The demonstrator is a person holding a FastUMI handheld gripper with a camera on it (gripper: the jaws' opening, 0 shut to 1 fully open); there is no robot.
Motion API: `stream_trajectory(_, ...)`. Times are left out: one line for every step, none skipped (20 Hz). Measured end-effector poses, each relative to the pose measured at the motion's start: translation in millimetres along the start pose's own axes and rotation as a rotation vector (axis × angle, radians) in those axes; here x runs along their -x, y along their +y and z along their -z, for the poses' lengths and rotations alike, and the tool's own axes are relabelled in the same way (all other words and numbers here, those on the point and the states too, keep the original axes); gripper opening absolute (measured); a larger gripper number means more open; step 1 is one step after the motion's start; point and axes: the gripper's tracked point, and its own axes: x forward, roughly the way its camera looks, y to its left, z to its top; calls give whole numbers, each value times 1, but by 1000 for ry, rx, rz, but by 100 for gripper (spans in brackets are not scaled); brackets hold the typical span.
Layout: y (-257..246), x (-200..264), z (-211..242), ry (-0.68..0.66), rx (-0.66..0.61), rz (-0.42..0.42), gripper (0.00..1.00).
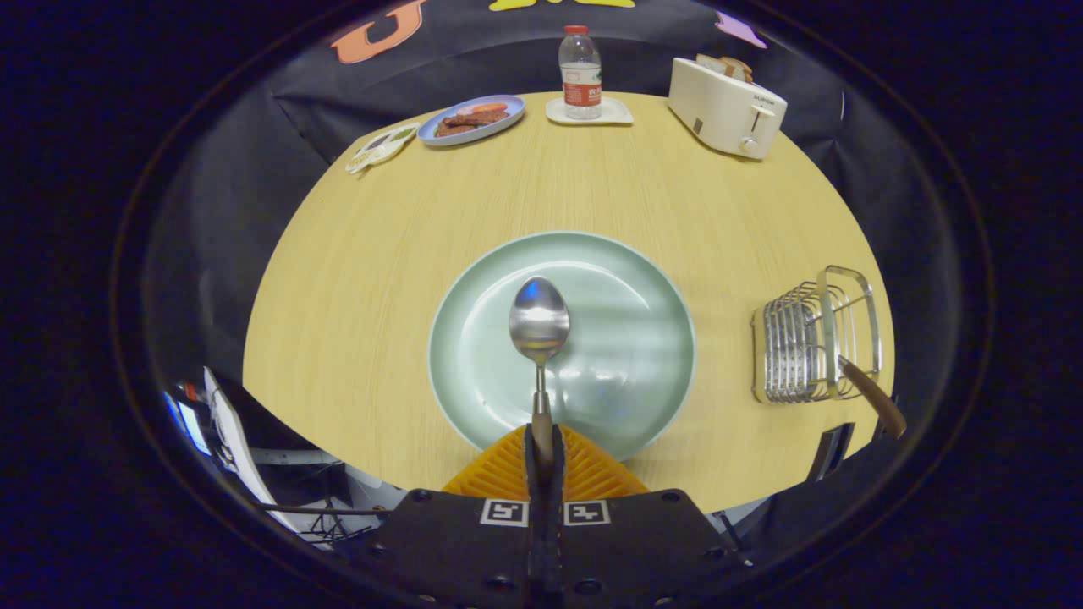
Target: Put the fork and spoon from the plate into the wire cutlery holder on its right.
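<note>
1. Gripping the spoon [539,326] by its wooden handle, the gripper [542,444] sits at bottom centre, fingers closed on it.
2. Spoon bowl hangs over the green plate [626,279], mid-frame.
3. Wire cutlery holder [808,338] at right contains a brown-handled utensil [876,397].

Even light, fisheye-bent edges, plate [609,279] glare.

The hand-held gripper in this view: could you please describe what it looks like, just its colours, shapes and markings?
The hand-held gripper has two orange, ribbed fingers that fan out into wedge shapes, with dark inner pads running up the middle. Behind them sits a black, flat-topped body with small screw holes and two square black-and-white fiducial markers side by side.
</note>
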Motion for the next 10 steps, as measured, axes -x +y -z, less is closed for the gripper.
stream_trajectory(-2, 14, -2, 16, -4, -15, 1)
stream_trajectory(-8, 29, -4, 32, -7, -24, 1)
stream_trajectory(-16, 45, -7, 44, -10, -27, 1)
stream_trajectory(-26, 62, -8, 56, -13, -28, 1)
stream_trajectory(-37, 77, -12, 64, -18, -25, 1)
stream_trajectory(-49, 92, -15, 67, -28, -21, 1)
stream_trajectory(-63, 102, -13, 80, -36, -16, 1)
stream_trajectory(-75, 114, -14, 94, -51, -15, 0)
stream_trajectory(-87, 125, -14, 112, -69, -13, 1)
stream_trajectory(-101, 134, -13, 136, -85, -6, 0)
